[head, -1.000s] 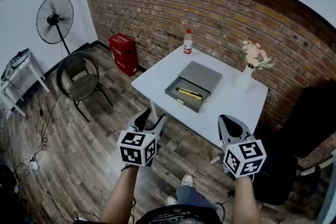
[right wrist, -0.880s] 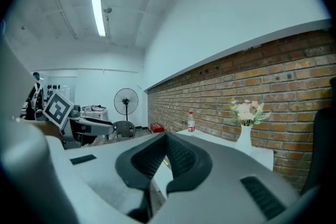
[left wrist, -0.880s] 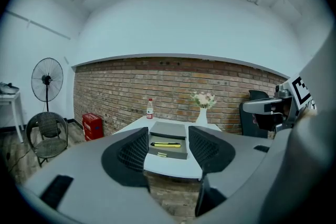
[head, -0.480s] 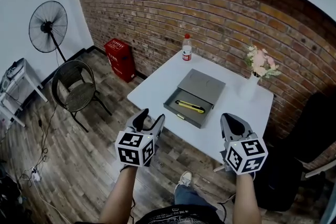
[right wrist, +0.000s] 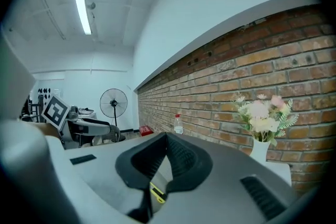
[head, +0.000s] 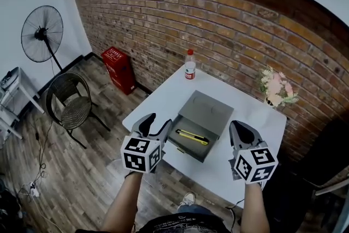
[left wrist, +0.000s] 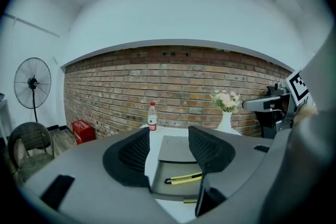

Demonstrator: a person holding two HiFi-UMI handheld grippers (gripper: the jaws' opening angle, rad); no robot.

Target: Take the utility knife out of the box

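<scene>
Just now my left gripper [head: 155,125] hovers near the table's [head: 158,101] front edge, jaws wide apart with nothing between them. My right gripper [head: 242,132] has its jaws closed tip to tip, empty too. Both are clear of the box [head: 210,109] (grey, lying open on the table). The knife [head: 192,137], yellow, lies inside the box's near part, between my two grippers in the head view.

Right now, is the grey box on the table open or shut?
Open. The box has its lid laid back behind the tray, and the yellow knife lies exposed inside.
</scene>
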